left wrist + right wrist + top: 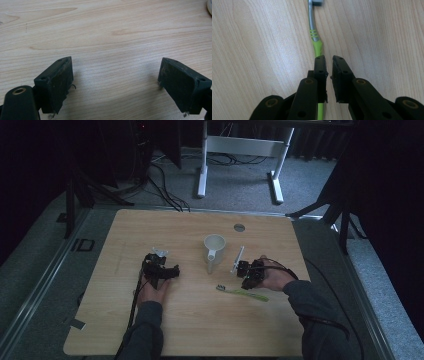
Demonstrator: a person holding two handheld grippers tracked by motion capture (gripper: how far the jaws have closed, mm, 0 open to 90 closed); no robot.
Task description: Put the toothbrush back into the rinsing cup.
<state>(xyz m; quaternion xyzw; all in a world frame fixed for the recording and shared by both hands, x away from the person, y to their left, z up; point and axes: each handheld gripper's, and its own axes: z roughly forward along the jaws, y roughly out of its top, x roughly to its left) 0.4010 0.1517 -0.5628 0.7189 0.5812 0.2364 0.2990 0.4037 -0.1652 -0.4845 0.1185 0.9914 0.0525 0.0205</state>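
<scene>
A green and grey toothbrush (pixel 243 293) lies flat on the wooden table (pixel 190 330), right of centre, with its head toward the left. My right gripper (pixel 248 272) hovers just behind it. In the right gripper view the jaws (pixel 328 60) stand almost together with only a thin slit and nothing between them. The toothbrush handle (pixel 314 37) runs under the left jaw, not between the two. My left gripper (pixel 159 270) rests left of centre, and its jaws (pixel 116 70) are wide open over bare wood.
A white mug (pixel 214 251) stands upright at mid-table, handle toward the front; its rim (pixel 210 6) peeks into the left gripper view's top right corner. A slim white stick-like item (pixel 237 259) lies beside the mug. White desk legs (pixel 202 165) stand beyond the table.
</scene>
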